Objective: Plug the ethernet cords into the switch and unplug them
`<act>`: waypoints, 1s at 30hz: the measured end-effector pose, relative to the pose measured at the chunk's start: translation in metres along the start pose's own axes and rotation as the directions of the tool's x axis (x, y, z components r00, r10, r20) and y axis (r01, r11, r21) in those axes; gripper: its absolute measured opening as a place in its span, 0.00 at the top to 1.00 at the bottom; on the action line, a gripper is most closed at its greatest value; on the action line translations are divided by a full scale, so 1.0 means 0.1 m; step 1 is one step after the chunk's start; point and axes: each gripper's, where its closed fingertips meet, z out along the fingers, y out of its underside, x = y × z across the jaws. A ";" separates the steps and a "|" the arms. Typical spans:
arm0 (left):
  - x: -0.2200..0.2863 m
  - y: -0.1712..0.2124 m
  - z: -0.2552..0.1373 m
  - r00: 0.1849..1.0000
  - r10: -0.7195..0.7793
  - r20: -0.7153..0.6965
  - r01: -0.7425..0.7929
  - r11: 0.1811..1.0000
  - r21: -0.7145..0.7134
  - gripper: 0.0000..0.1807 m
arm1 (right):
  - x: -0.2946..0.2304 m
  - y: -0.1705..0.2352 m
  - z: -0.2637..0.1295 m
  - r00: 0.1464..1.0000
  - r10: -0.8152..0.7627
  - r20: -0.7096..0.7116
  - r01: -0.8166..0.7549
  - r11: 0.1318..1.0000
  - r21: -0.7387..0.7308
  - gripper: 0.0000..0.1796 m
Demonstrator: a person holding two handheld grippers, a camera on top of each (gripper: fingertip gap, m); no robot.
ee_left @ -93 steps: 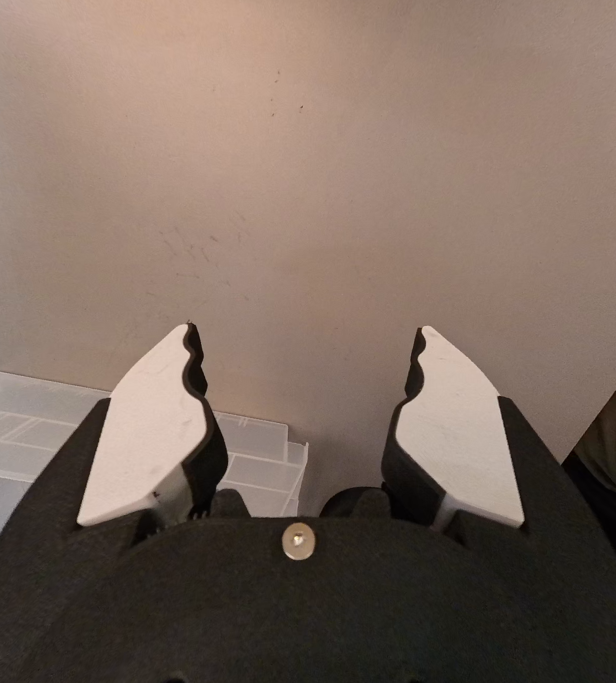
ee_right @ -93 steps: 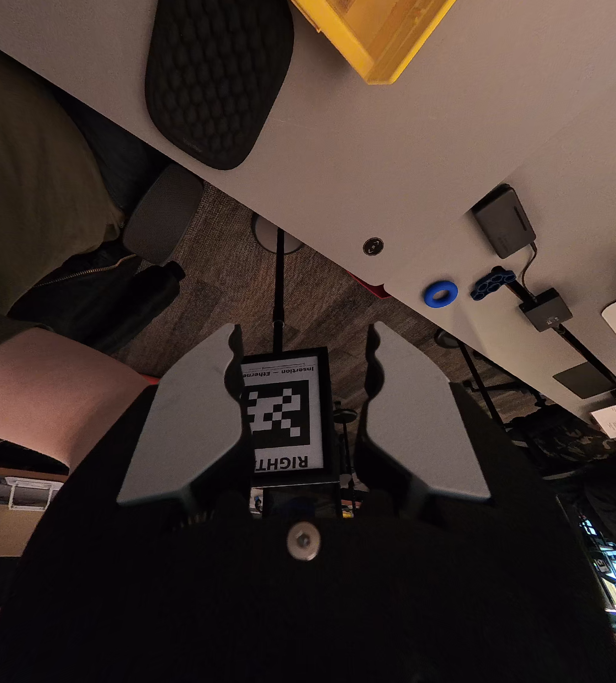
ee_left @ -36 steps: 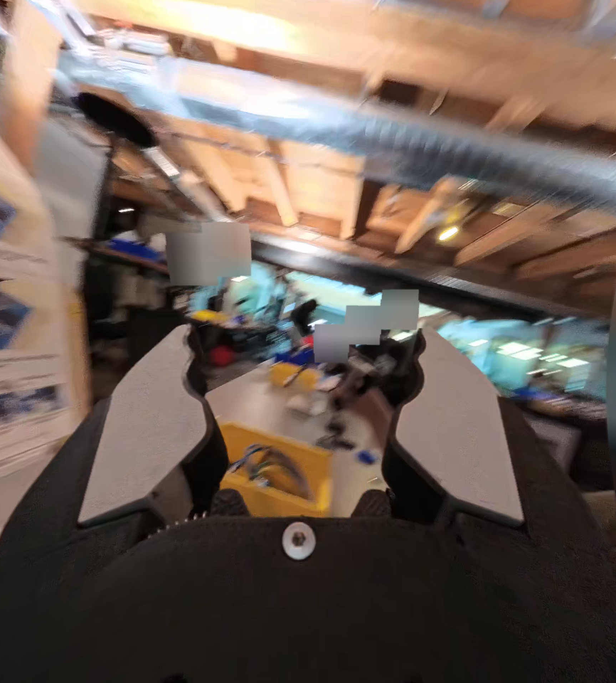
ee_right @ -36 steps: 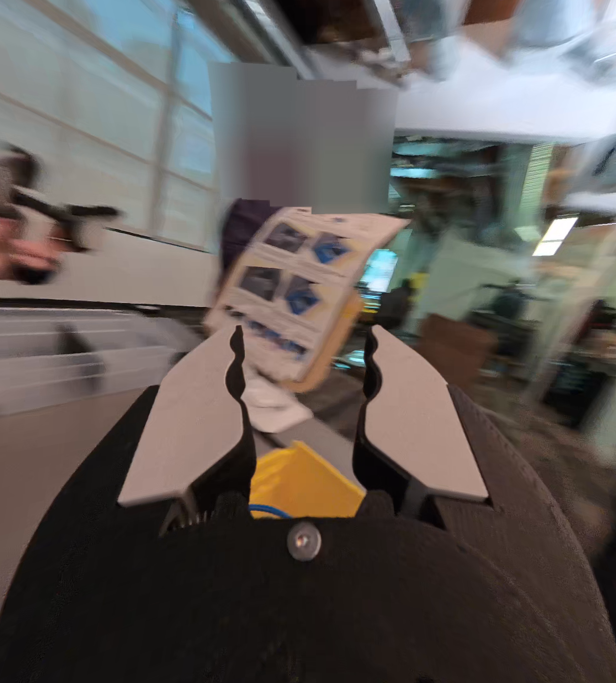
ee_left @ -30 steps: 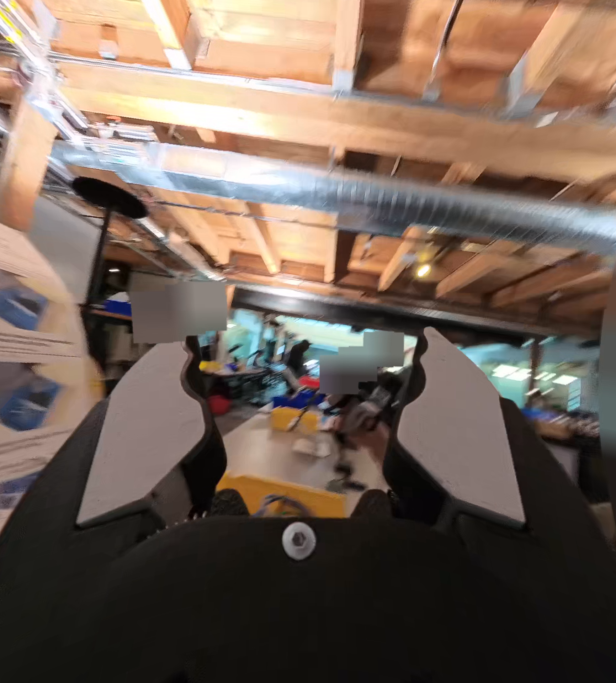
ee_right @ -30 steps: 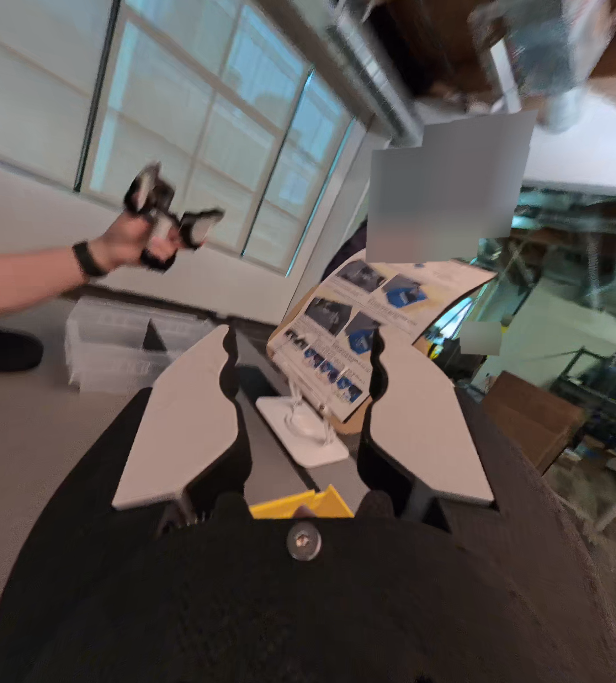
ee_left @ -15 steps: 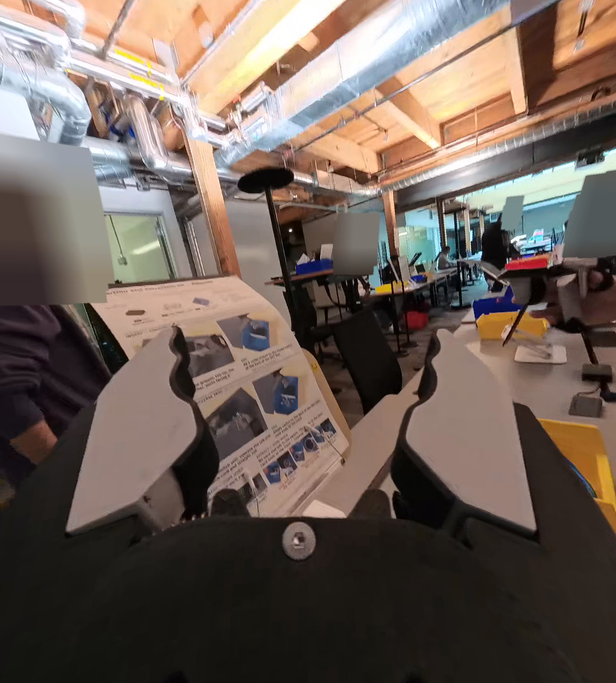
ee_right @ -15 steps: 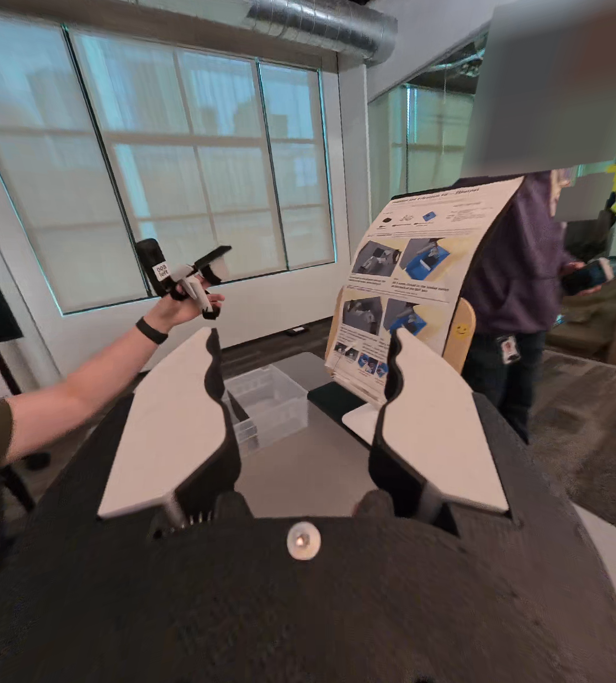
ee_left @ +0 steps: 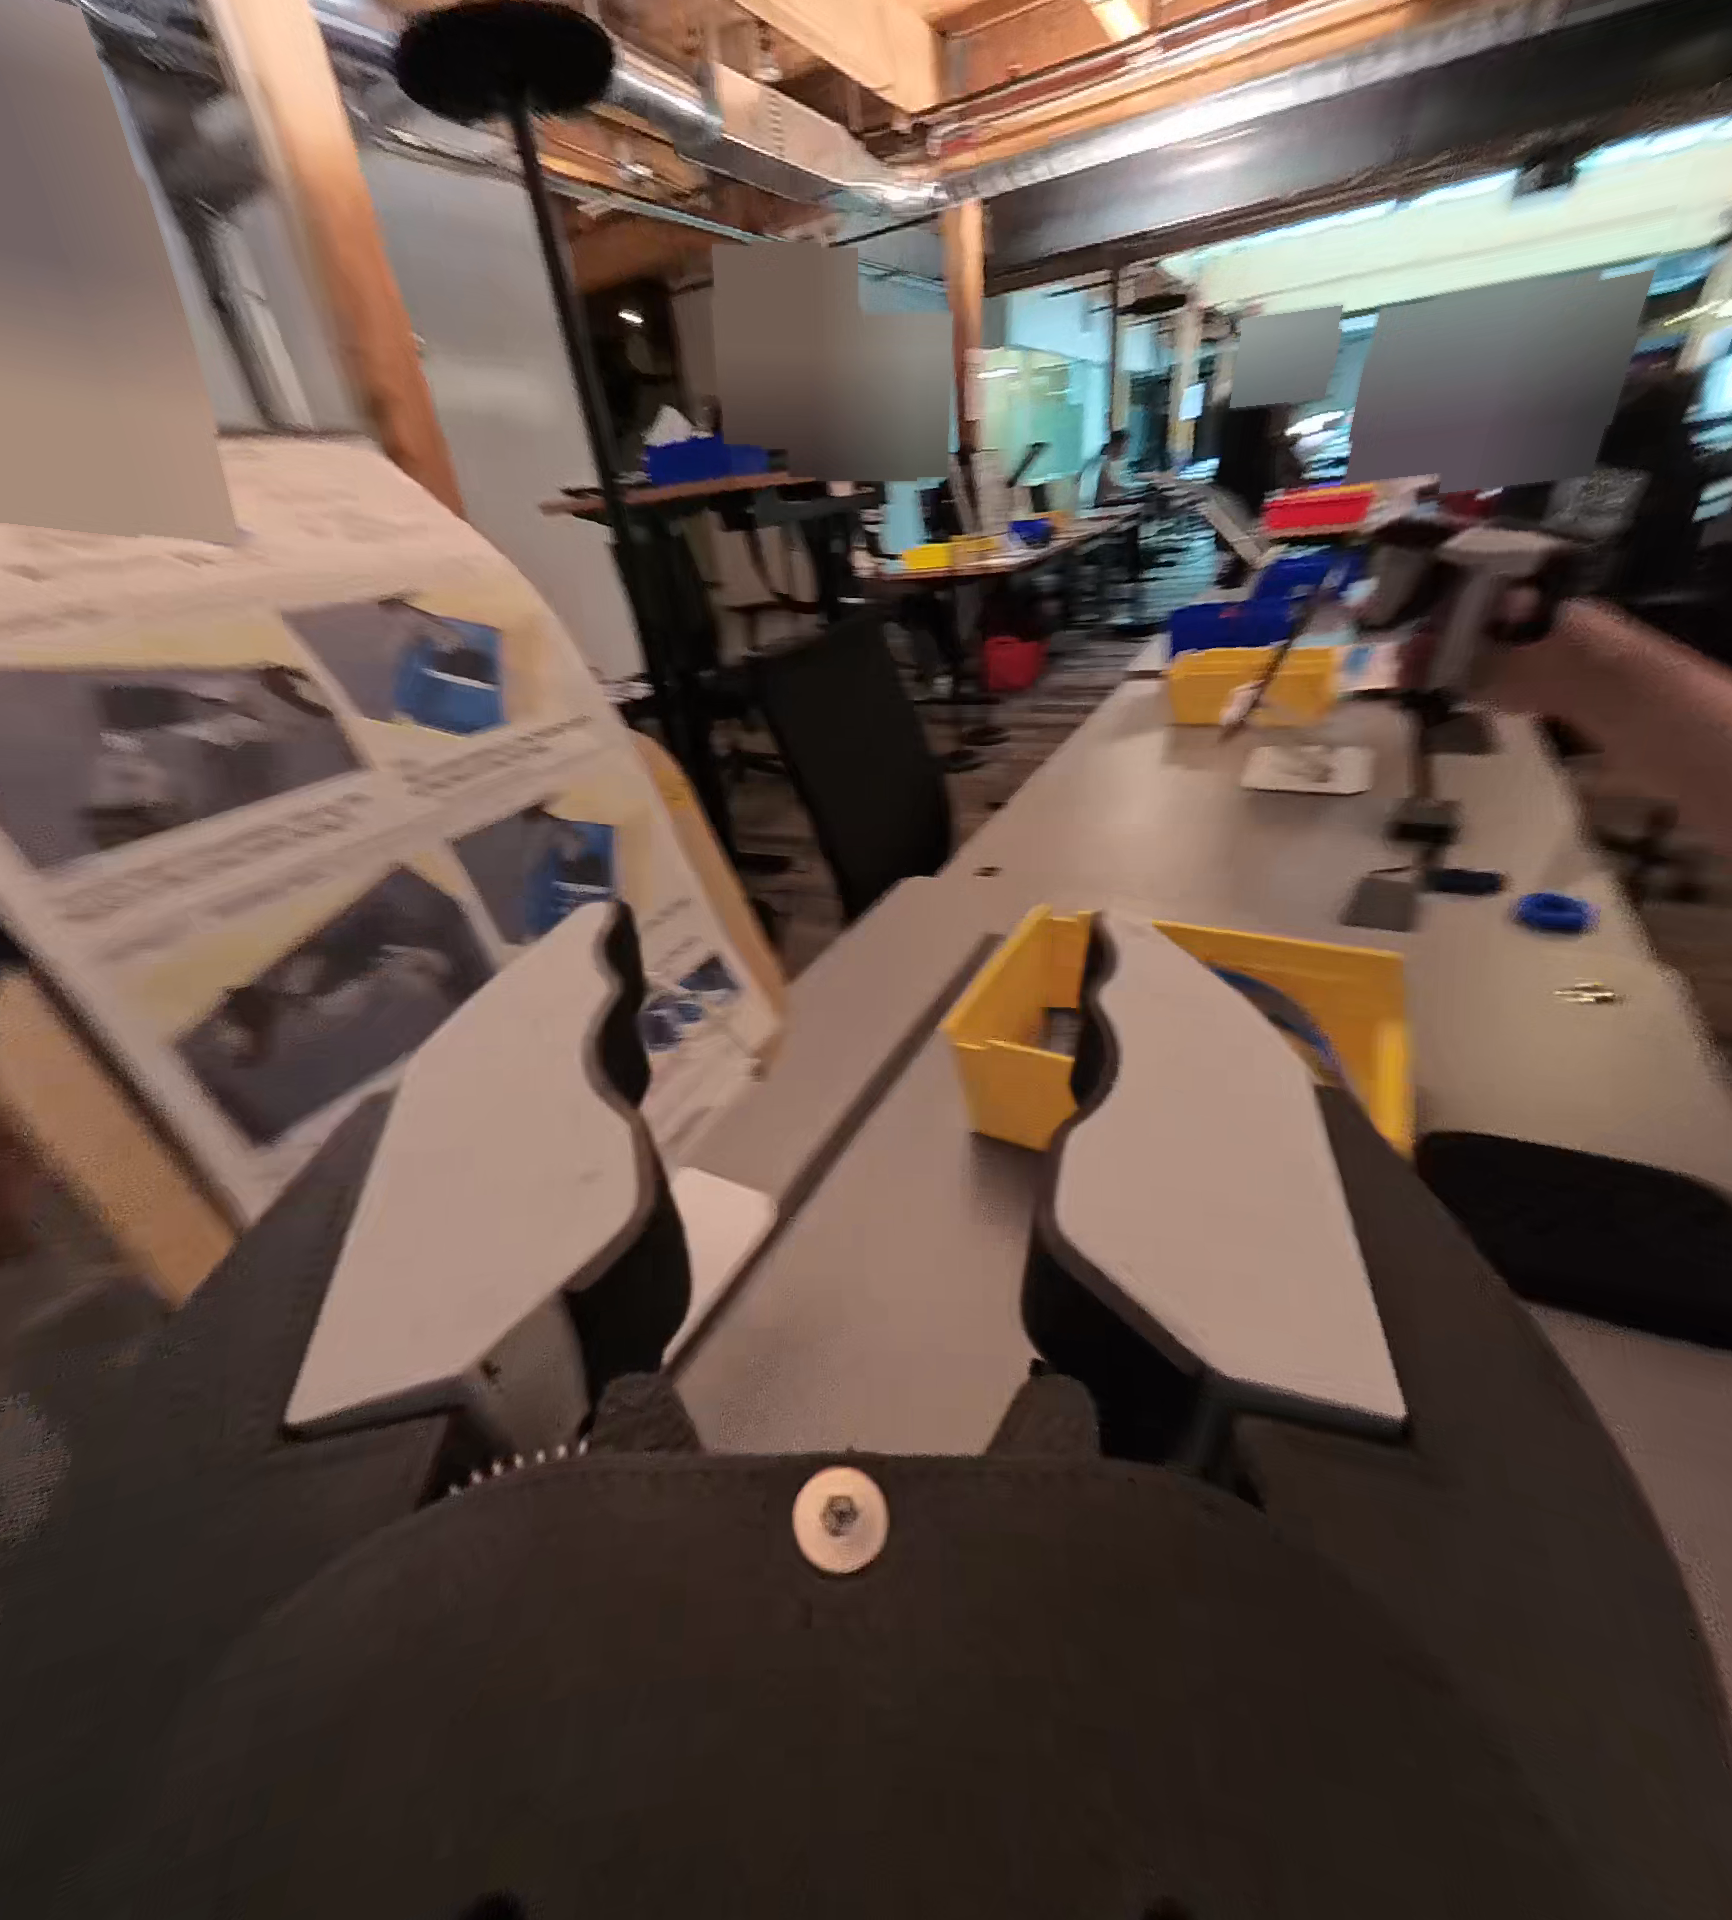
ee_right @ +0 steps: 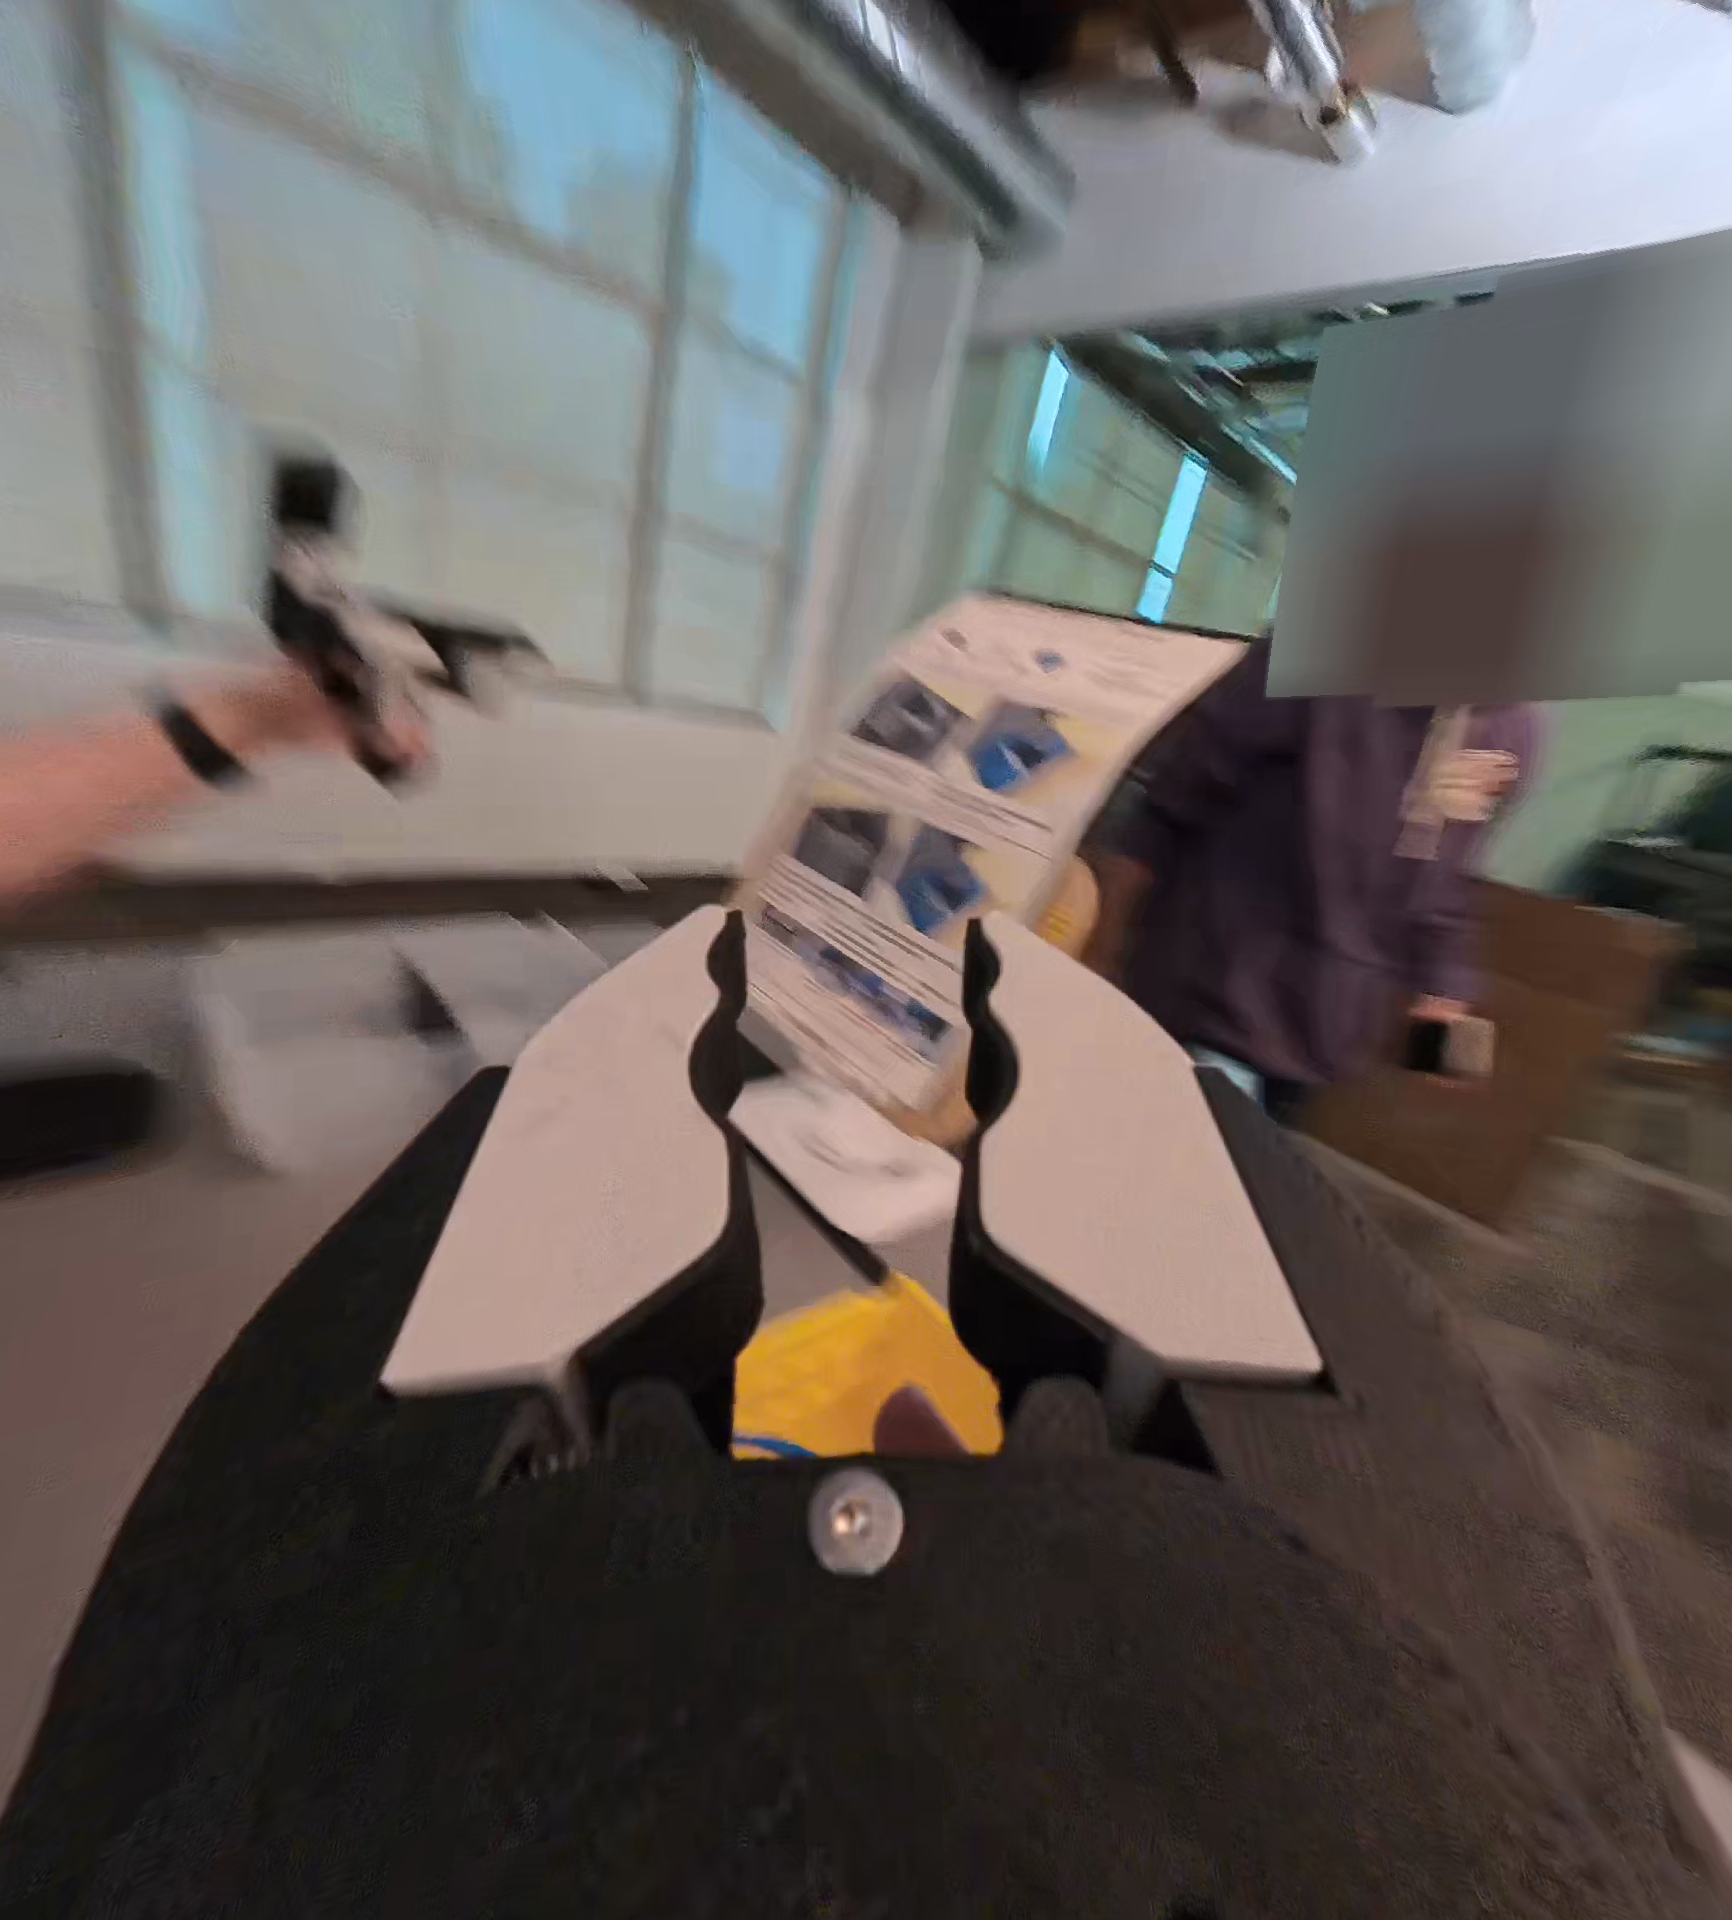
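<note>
A yellow bin (ee_left: 1007, 1049) stands on the grey table (ee_left: 1205, 810), with a blue cord (ee_left: 1293, 1023) showing inside it. No switch is in view. My left gripper (ee_left: 859, 925) is open and empty, held above the table and pointing along it toward the bin. My right gripper (ee_right: 854, 930) is open with a narrower gap and empty; the yellow bin (ee_right: 841, 1361) and a bit of blue cord (ee_right: 768, 1444) show low between its fingers. Each gripper also shows far off in the other's view, blurred: the right one (ee_left: 1464, 592) and the left one (ee_right: 363, 644).
A curved poster board (ee_left: 322, 831) stands at the table's left and also shows in the right wrist view (ee_right: 966, 831). A black pad (ee_left: 1610, 1236) lies right of the bin. A blue ring (ee_left: 1553, 914) lies farther back. A person in purple (ee_right: 1340, 883) stands beyond the poster.
Both views have tilted down toward the table, bringing the yellow bin into sight. The fingers of both grippers have come closer together, the right ones more.
</note>
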 end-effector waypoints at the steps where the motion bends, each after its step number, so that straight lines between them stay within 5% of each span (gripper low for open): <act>1: 0.11 0.08 0.07 0.997 -0.051 -0.058 0.050 0.998 -0.029 0.63 | -0.02 -0.01 -0.05 0.993 0.109 0.043 -0.111 0.992 0.054 0.80; 3: 0.35 0.46 0.22 0.980 -0.156 -0.122 0.128 0.969 -0.210 0.70 | 0.09 0.32 -0.14 0.973 0.232 -0.012 -0.233 0.971 -0.055 0.87; 5: 0.61 0.98 0.30 0.960 -0.256 -0.114 0.184 0.882 -0.434 0.71 | 0.26 0.99 -0.34 0.970 0.163 -0.179 -0.217 0.913 -0.346 0.87; 9: 0.94 1.70 0.12 0.926 -0.378 -0.014 0.287 0.727 -0.623 0.67 | 0.40 2.11 -0.88 0.910 0.072 -0.408 -0.360 0.626 -0.692 0.74; 12: 0.36 2.08 -0.45 0.929 -0.209 0.305 0.363 0.672 -0.645 0.57 | 0.34 2.58 -1.07 0.839 0.159 -0.521 -0.531 0.449 -0.719 0.72; 18: -0.59 2.39 -1.98 0.660 -0.056 0.750 0.636 0.573 -0.517 0.53 | 0.12 2.88 -1.03 0.731 0.313 -0.607 -0.681 0.262 -0.684 0.74; 23: -0.65 2.72 -2.57 0.544 -0.039 0.838 0.749 0.473 -0.464 0.54 | -0.02 3.13 -1.17 0.735 0.211 -0.645 -0.671 0.083 -0.737 0.79; 27: -0.43 2.98 -2.51 0.540 -0.198 0.818 0.813 0.375 -0.446 0.56 | -0.17 3.35 -1.18 0.759 0.178 -0.627 -0.630 -0.044 -0.775 0.95; 30: -0.28 3.18 -2.53 0.570 -0.160 0.806 0.812 0.258 -0.524 0.61 | -0.15 3.37 -1.18 0.796 0.084 -0.600 -0.596 -0.069 -0.800 0.96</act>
